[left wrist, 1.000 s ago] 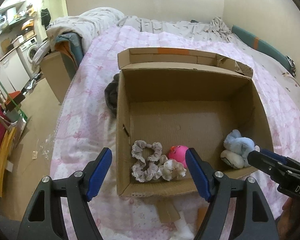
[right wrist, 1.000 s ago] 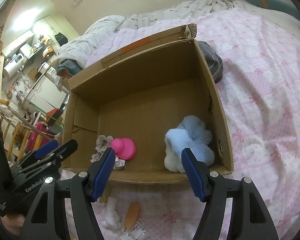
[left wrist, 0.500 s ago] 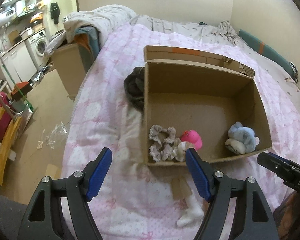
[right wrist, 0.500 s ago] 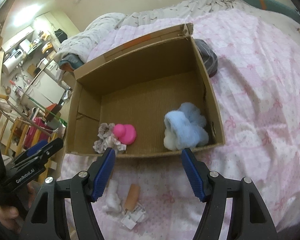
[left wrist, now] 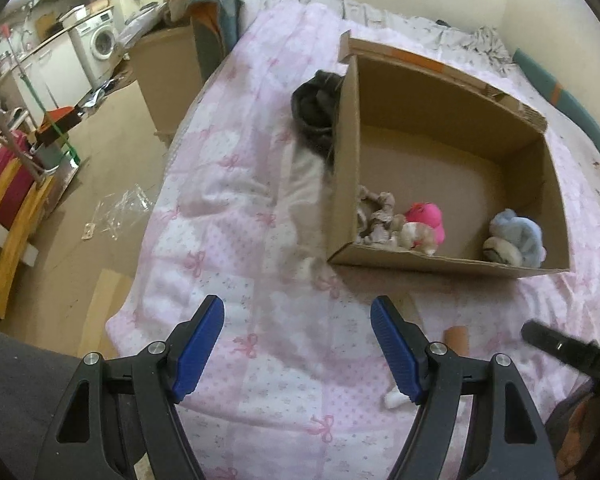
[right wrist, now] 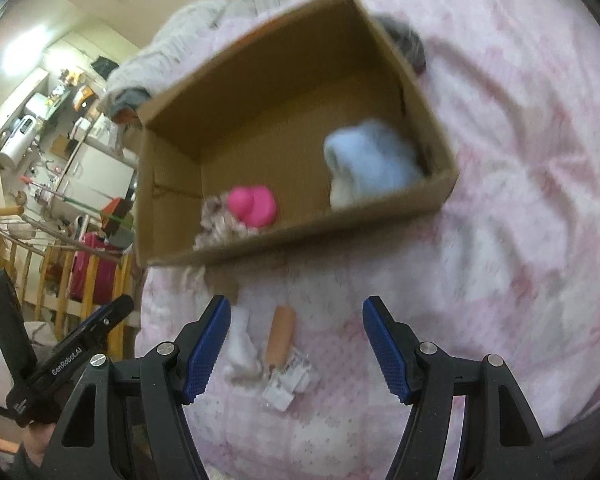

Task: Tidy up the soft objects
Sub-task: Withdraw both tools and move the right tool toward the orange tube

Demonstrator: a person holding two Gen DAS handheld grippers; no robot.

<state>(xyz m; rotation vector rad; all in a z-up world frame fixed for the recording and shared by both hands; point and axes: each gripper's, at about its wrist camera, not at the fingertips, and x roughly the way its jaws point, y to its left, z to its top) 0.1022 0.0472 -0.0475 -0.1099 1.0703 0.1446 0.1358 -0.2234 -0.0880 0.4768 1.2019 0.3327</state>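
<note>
An open cardboard box (left wrist: 452, 262) (right wrist: 168, 184) sits on the pink bed cover. Inside it lie a blue plush (left wrist: 516, 238) (right wrist: 374, 160), a pink plush (left wrist: 424, 220) (right wrist: 254, 206) and grey-white scrunchies (left wrist: 376, 216) (right wrist: 220, 226). In front of the box lie a tan roll (right wrist: 281, 334) (left wrist: 456, 338), a white soft piece (right wrist: 242, 354) (left wrist: 394, 400) and a small white packet (right wrist: 288, 380). My left gripper (left wrist: 298, 348) is open and empty over the bed cover. My right gripper (right wrist: 296, 350) is open and empty above the tan roll.
A dark grey cloth (left wrist: 316, 116) (right wrist: 408, 40) lies against the box's far outer side. The bed edge drops to the floor on the left, where another cardboard box (left wrist: 164, 68) and wooden furniture (left wrist: 8, 216) stand. Pillows and bedding (left wrist: 480, 36) lie at the head.
Both grippers have pulled back from the box toward the bed's near edge. The box looks smaller and farther, and the items in front of it have come into view. Both stay open.
</note>
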